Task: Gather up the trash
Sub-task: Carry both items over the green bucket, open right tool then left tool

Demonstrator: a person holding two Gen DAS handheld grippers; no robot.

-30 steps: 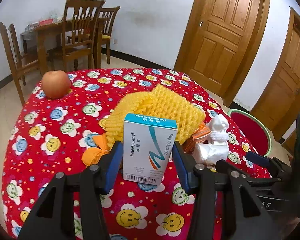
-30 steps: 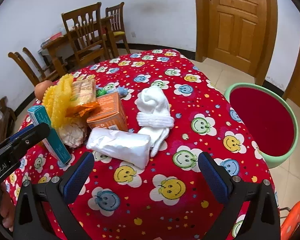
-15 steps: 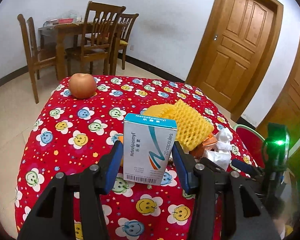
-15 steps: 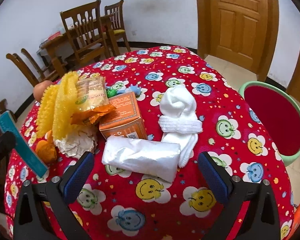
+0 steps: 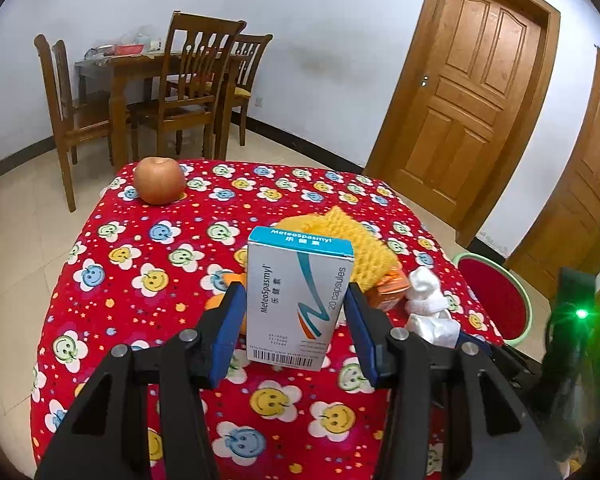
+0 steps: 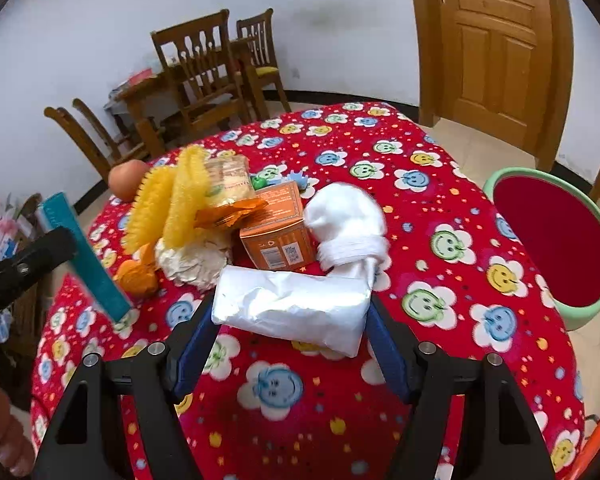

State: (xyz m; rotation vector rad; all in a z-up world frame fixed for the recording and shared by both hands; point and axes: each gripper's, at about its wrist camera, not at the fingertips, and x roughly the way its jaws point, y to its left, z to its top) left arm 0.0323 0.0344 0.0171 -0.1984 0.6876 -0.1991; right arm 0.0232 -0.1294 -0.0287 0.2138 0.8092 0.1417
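At my remote station, both grippers are over the red smiley-print worktop [image 6: 440,208] with trash collecting under way. My left gripper [image 5: 296,320] is clamped on one upright medicine box [image 5: 298,300], blue pads pressed to its two narrow sides, carried clear above the cloth.

My right gripper [image 6: 290,330] straddles one white plastic-wrapped packet [image 6: 296,306], which lies directly ahead between the blue pads [image 6: 384,348], its long axis running crosswise from one pad to the other. The jaws stand at a middling width, each pad at or very near a packet end; I cannot tell whether they already bite.

That crosswise lie is what my next move turns on, as I judge it: a closing stroke would squeeze the soft packet end to end, so it may buckle. The right gripper is plainly the nearer one to it.

Still on the cloth behind the packet I count one orange carton [image 6: 278,232], one white sock [image 6: 346,224], one yellow foam net [image 6: 172,204], one crumpled white wad [image 6: 192,260], one snack wrapper [image 6: 230,184] and one apple [image 5: 159,180]. A red-lined green basin [image 6: 556,248] sits just off the worktop's right edge, empty in my view.
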